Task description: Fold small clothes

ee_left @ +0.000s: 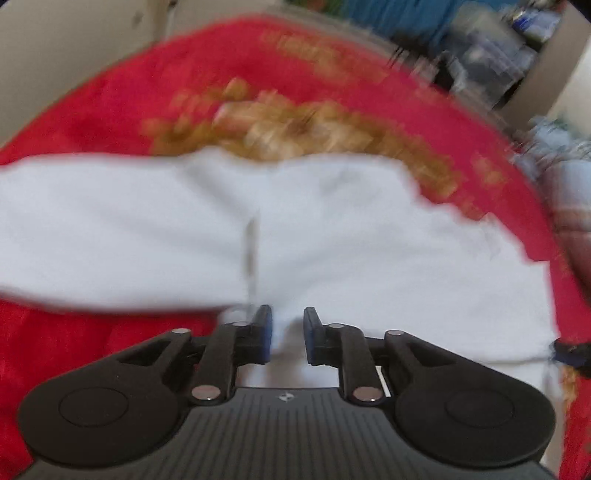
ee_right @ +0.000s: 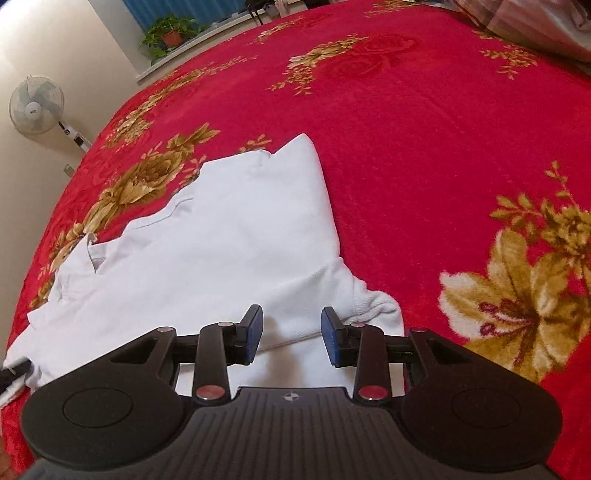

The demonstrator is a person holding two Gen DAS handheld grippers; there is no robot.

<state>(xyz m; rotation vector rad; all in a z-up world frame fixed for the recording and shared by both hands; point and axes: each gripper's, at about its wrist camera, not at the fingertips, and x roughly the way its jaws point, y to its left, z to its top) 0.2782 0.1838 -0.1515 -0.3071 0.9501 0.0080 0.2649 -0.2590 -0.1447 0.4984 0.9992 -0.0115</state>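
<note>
Both grippers hang over a white garment (ee_right: 221, 251) spread on a red flowered bedspread (ee_right: 424, 147). Left gripper (ee_left: 287, 334) has its jaws narrowly parted with a ridge of white cloth between them; whether the pads pinch it cannot be told. Right gripper (ee_right: 291, 334) stands part open, empty, above the garment's near edge. Farther off stand a fan (ee_right: 36, 104) and potted plant (ee_right: 170, 33).

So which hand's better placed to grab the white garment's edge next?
Probably right: the right gripper has open jaws at the ribbed edge of the white fabric garment; the left gripper sits mid-cloth, jaws nearly closed.
</note>
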